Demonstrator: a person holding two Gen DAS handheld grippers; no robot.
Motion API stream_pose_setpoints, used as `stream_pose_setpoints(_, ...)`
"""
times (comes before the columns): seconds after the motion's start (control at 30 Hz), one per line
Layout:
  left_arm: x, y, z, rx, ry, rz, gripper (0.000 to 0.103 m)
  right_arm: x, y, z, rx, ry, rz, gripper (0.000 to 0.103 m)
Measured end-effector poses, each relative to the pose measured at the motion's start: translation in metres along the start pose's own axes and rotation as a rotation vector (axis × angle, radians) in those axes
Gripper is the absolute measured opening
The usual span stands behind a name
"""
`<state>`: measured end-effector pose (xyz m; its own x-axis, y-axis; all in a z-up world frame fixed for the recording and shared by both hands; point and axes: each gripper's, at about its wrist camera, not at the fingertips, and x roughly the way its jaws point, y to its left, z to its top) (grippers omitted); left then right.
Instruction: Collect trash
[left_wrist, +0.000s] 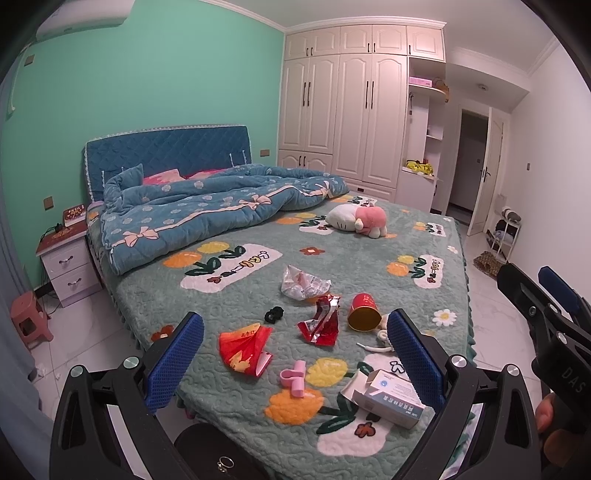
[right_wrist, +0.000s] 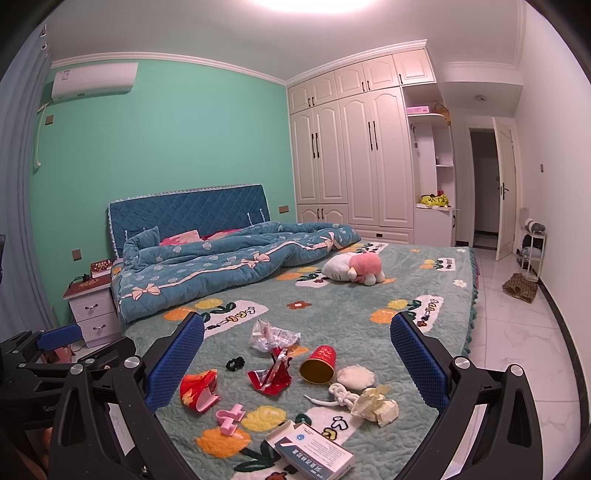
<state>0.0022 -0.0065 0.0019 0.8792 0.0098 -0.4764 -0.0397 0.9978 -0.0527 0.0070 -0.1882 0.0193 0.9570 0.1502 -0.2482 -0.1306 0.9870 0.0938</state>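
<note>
Left wrist view: trash is being shown scattered on the near part of the bed, none of it being touched. The left gripper is being held released, fingers spread wide above the red wrapper and the red bag; the right gripper is likewise being held released and empty over the same clutter. Risks as judged: keep-items are being mixed in with the trash, so the black hair tie, pink clip and white cord are likely being put at risk of a wrong pick. The clear plastic wrapper and the crumpled tissue are being judged flimsy; a shallow pinch is likely being followed by slip, or quilted cover is being caught with them. The red cup is lying on its side, so a nudge is likely being turned into a roll toward the bed edge. The box is lying nearest the foot edge with a flap open. Containers: the cup's gold inside is being seen empty; the box's contents cannot be told. No bin is being shown; the dark round object below the left gripper cannot be identified.
</note>
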Motion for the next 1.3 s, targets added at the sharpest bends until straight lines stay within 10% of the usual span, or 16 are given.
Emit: stream_pose_setpoints(1.3,0.0002,-0.0012,-0.0032,0.008,0.003,-0.005,0.097,-0.0038,0.0009,-0.004,0.004,0.006,0.007,0.099)
